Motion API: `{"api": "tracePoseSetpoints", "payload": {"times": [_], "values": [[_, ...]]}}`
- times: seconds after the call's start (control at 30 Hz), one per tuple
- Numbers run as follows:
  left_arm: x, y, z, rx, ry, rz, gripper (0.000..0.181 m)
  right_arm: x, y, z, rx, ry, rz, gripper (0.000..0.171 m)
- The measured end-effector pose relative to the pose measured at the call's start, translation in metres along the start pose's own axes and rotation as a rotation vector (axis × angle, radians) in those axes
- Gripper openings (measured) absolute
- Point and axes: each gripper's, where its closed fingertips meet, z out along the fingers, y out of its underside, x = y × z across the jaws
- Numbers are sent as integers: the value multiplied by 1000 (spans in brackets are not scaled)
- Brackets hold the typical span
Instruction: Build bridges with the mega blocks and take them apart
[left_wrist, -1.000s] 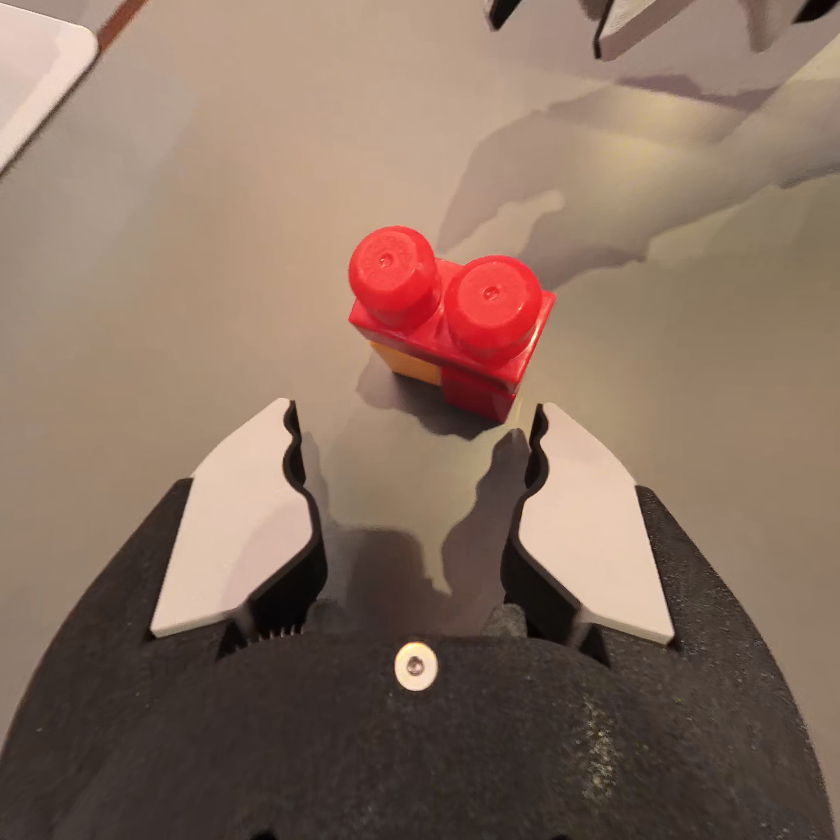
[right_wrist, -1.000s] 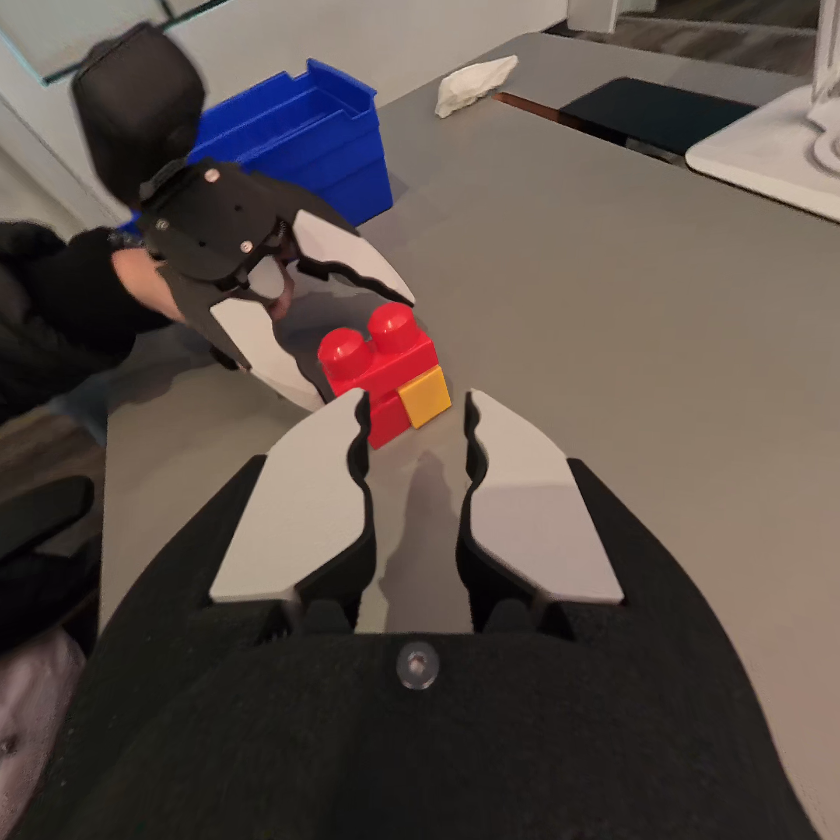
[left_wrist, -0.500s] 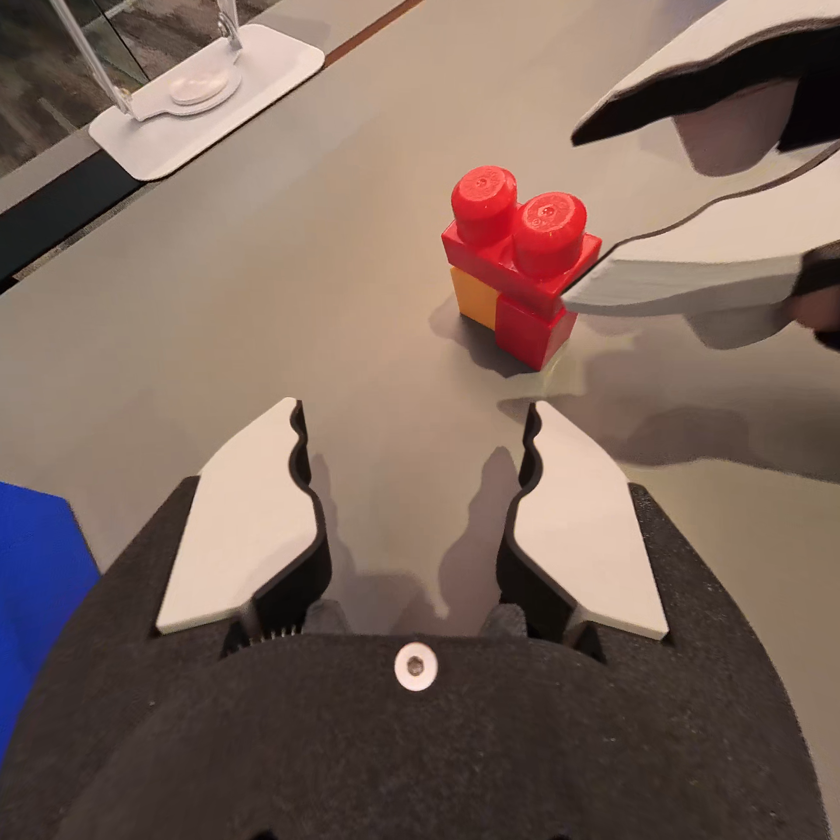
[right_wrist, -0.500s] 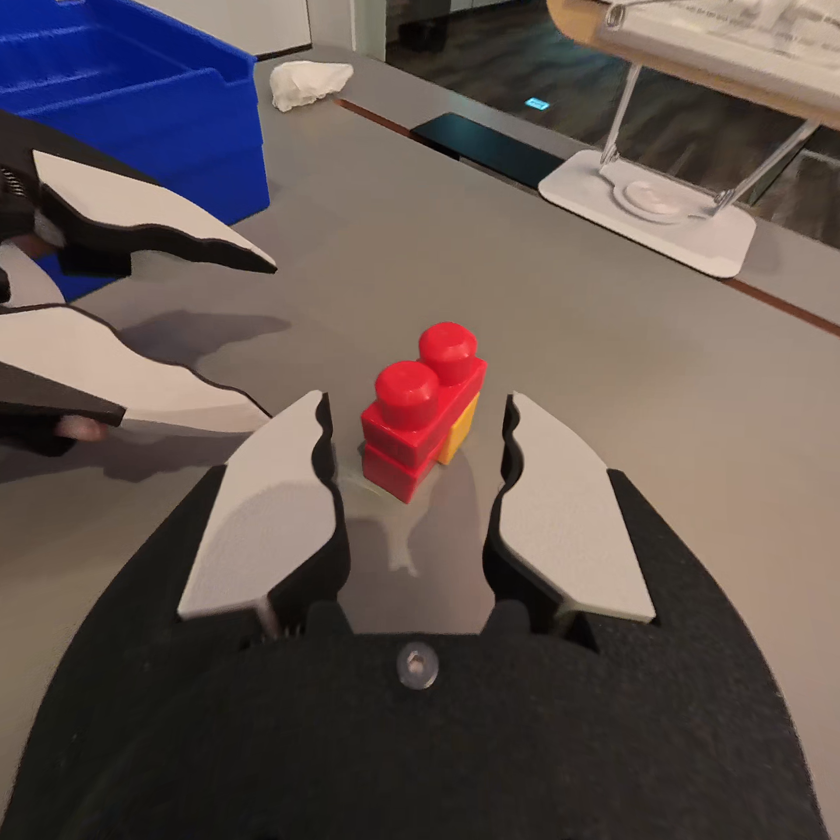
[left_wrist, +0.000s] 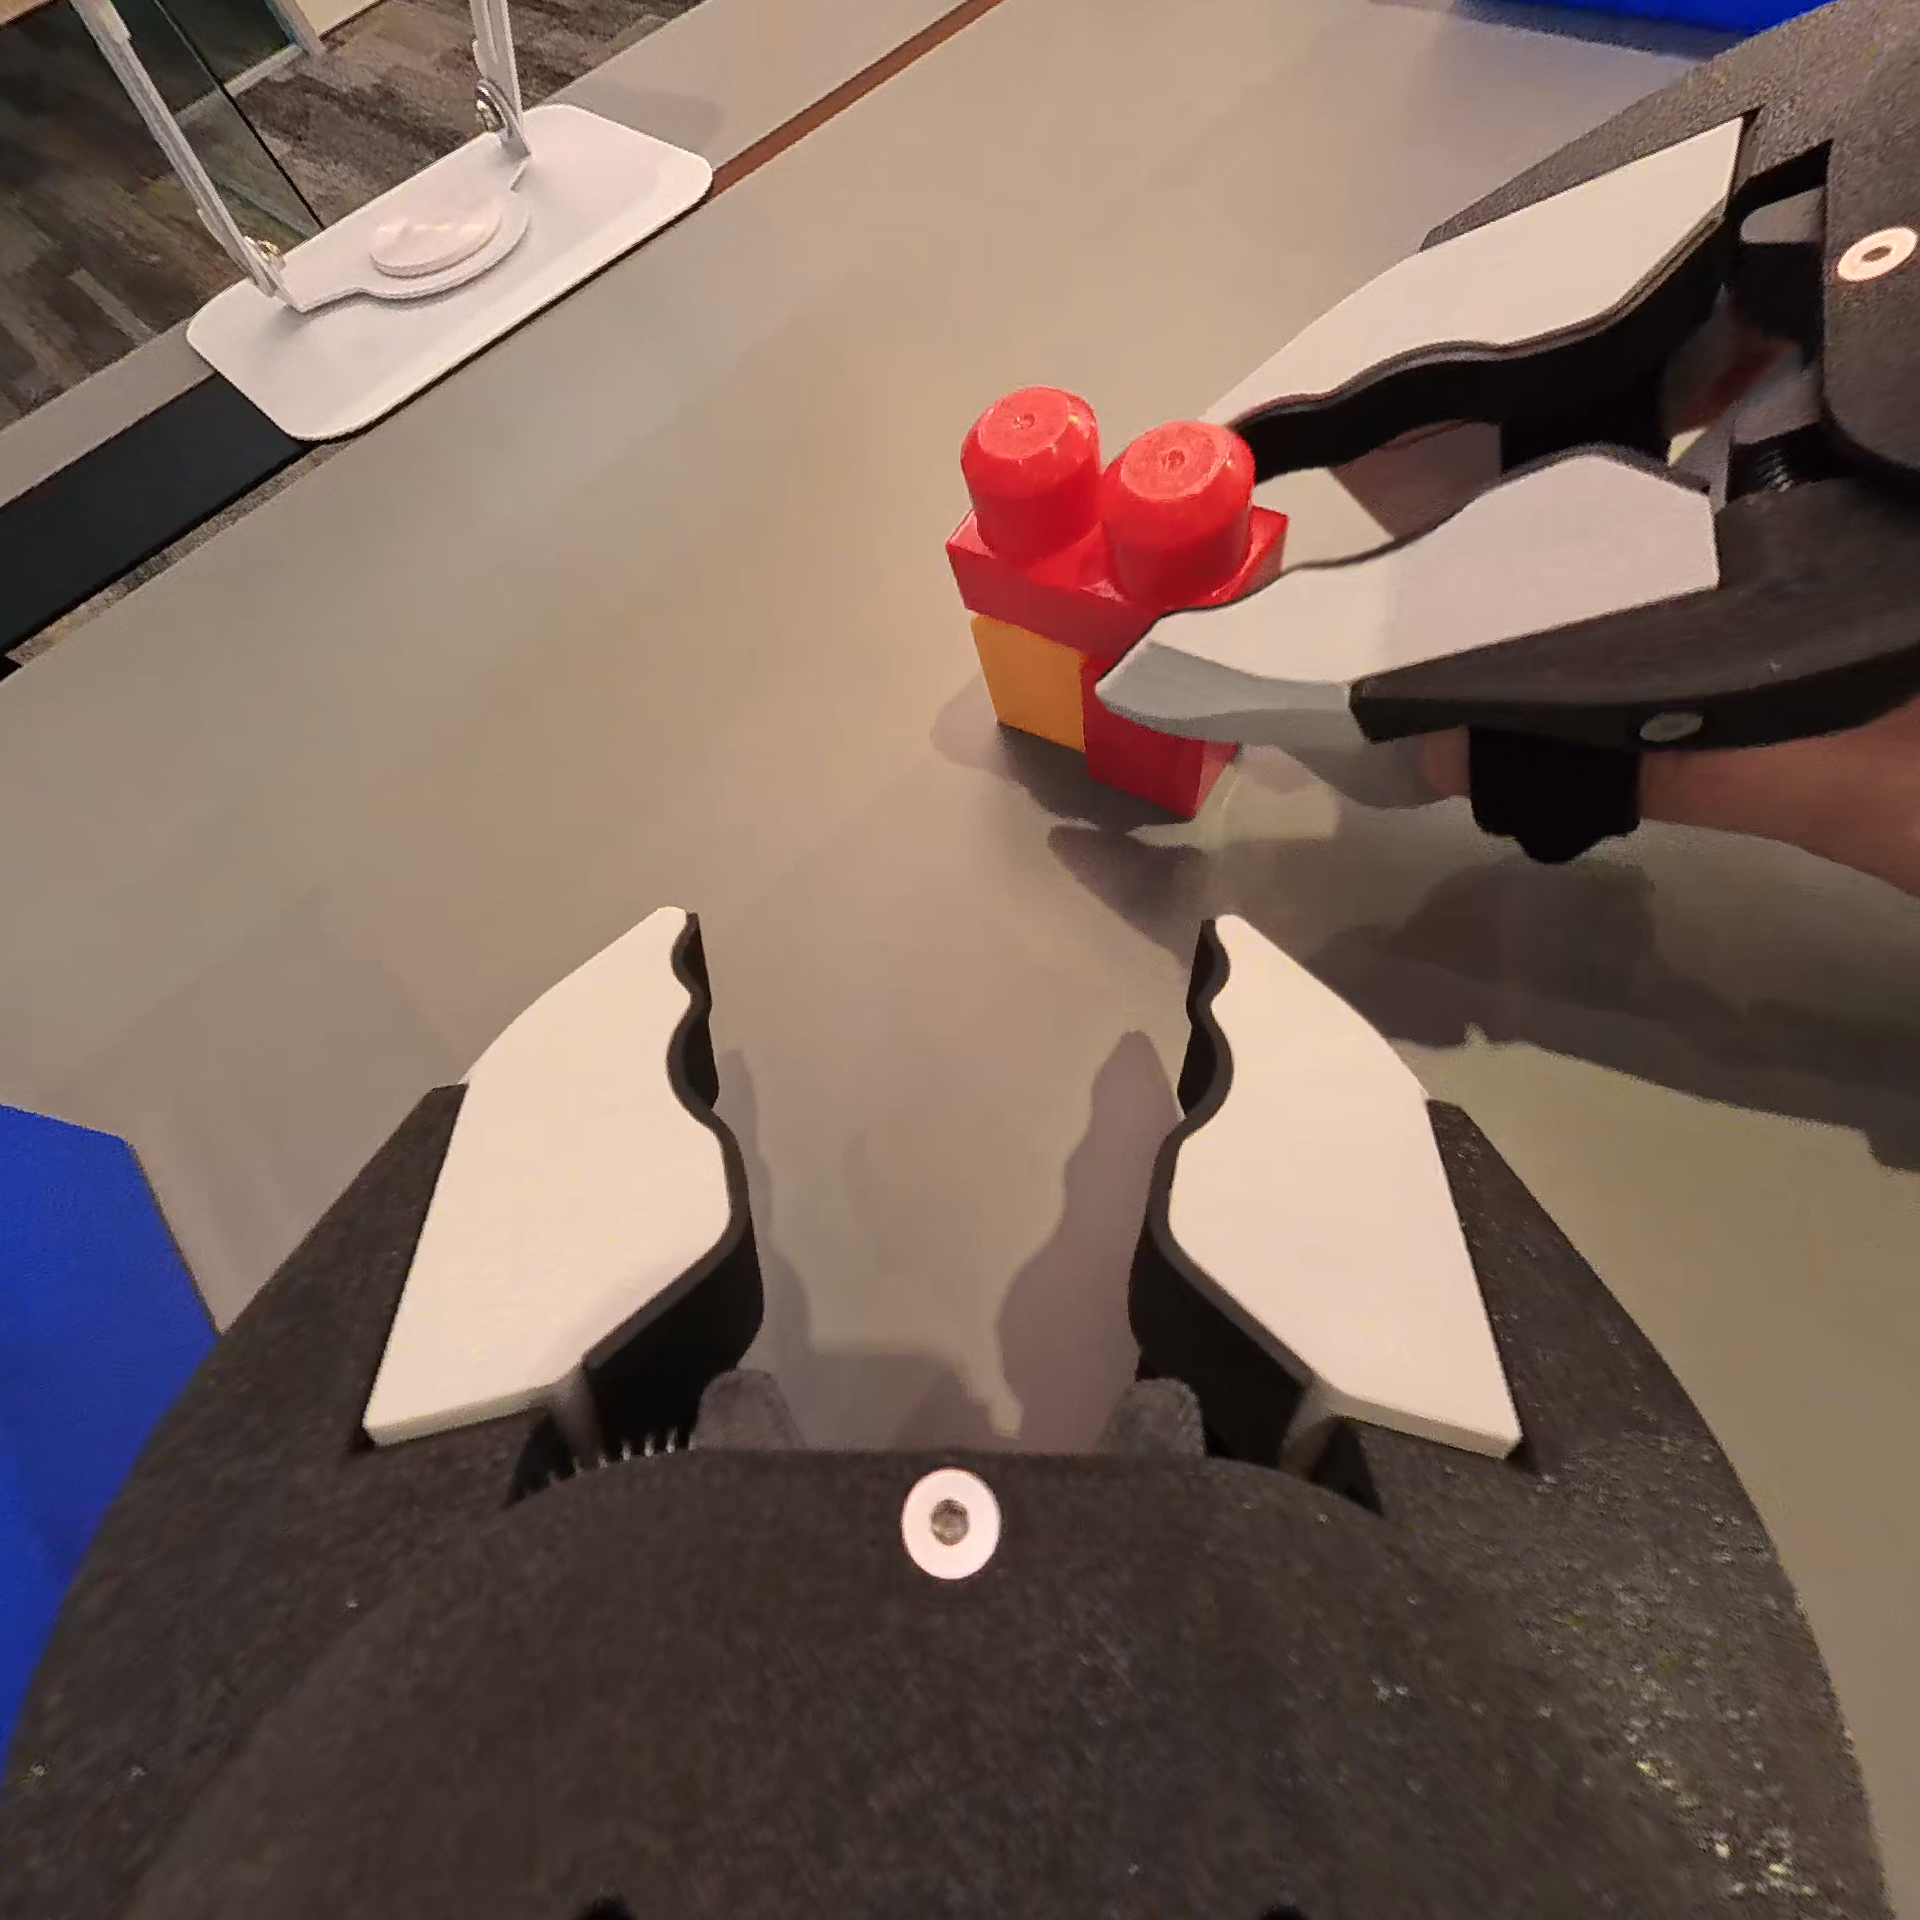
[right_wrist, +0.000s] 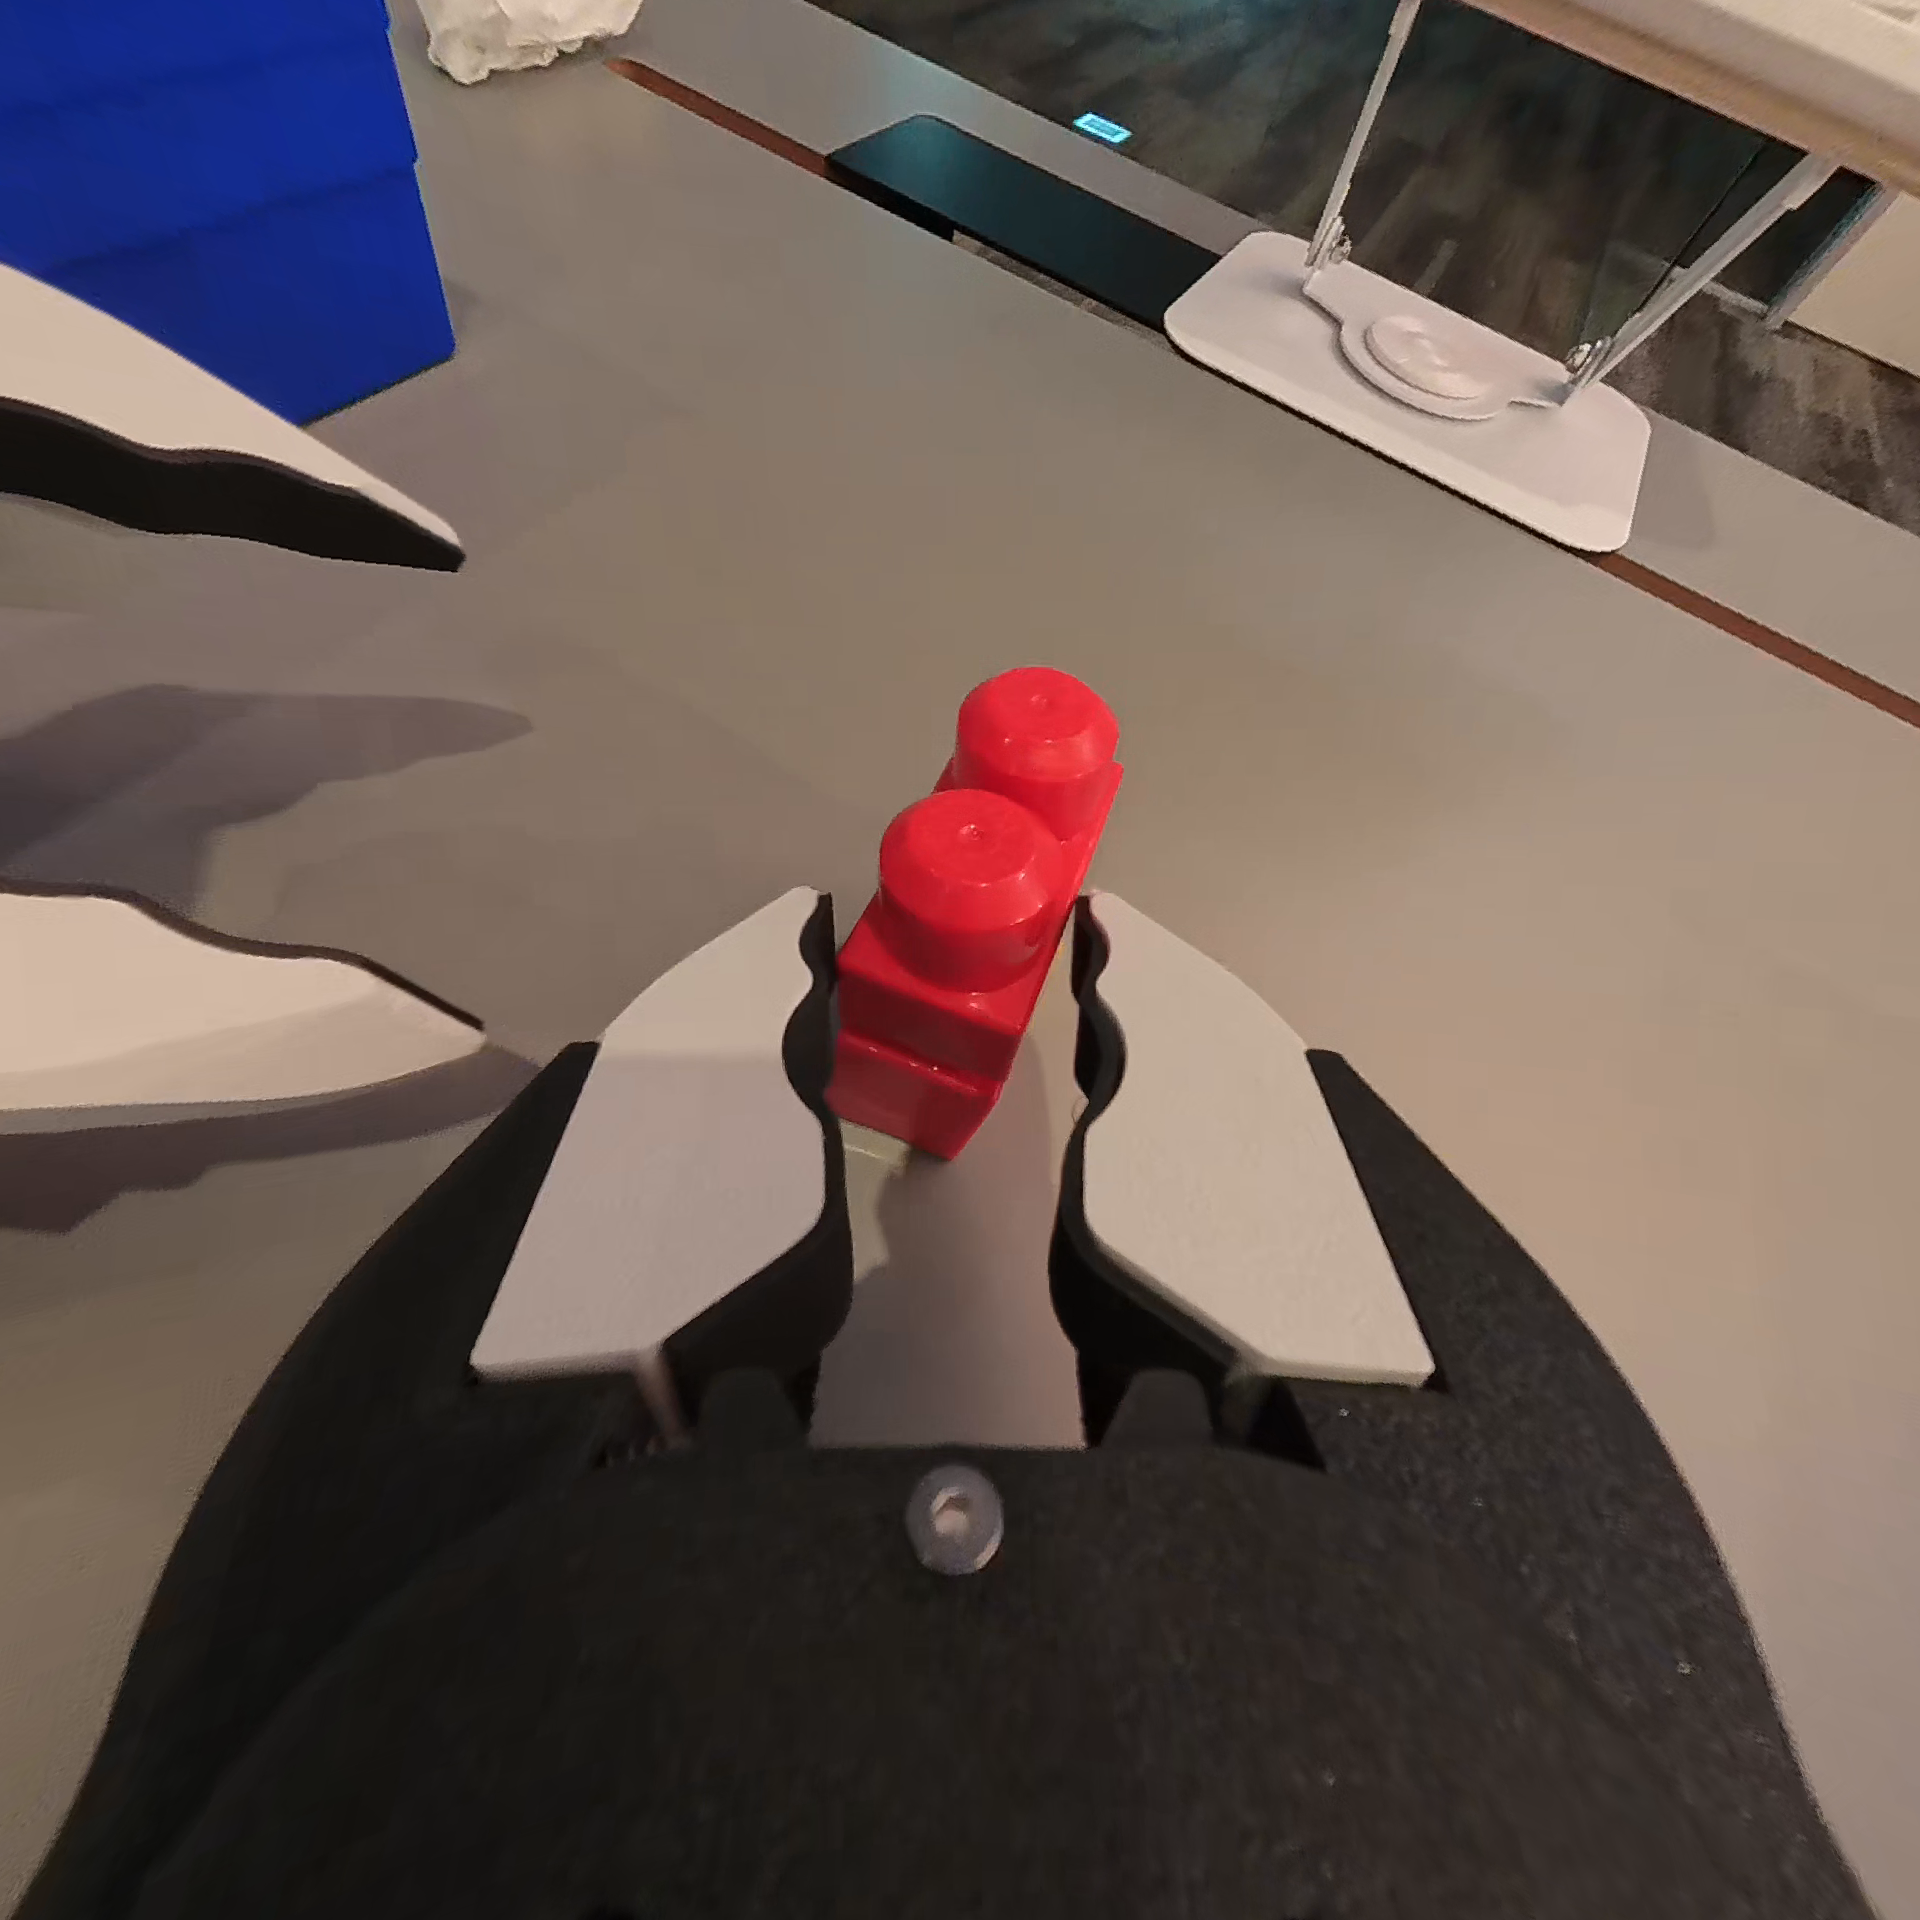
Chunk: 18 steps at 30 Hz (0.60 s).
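Two-stud block (right_wrist: 992, 914) set atop two single blocks (left_wrist: 1081, 696) standing side by side on the table (left_wrist: 623, 644). Right gripper (right_wrist: 951, 940) placed around the stack's near end. Left gripper (left_wrist: 940, 971) held apart, nearer the bin (right_wrist: 208, 197). Stand (right_wrist: 1434, 395) and crumpled tissue (right_wrist: 520, 31) located behind.

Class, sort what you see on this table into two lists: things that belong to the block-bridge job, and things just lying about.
Belongs to the job:
- red two-stud block on top
- small red block under it
- orange block under it
- right gripper, jaws around the red blocks
- left gripper, jaws apart, holding nothing

Just lying about:
- blue bin
- white stand
- crumpled white tissue
- dark flat panel
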Motion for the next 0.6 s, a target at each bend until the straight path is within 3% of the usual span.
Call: {"api": "tracePoseSetpoints", "payload": {"times": [0.6], "values": [[0, 1, 4, 10, 7, 0, 87, 10, -5, -9, 58, -67, -17, 38]]}}
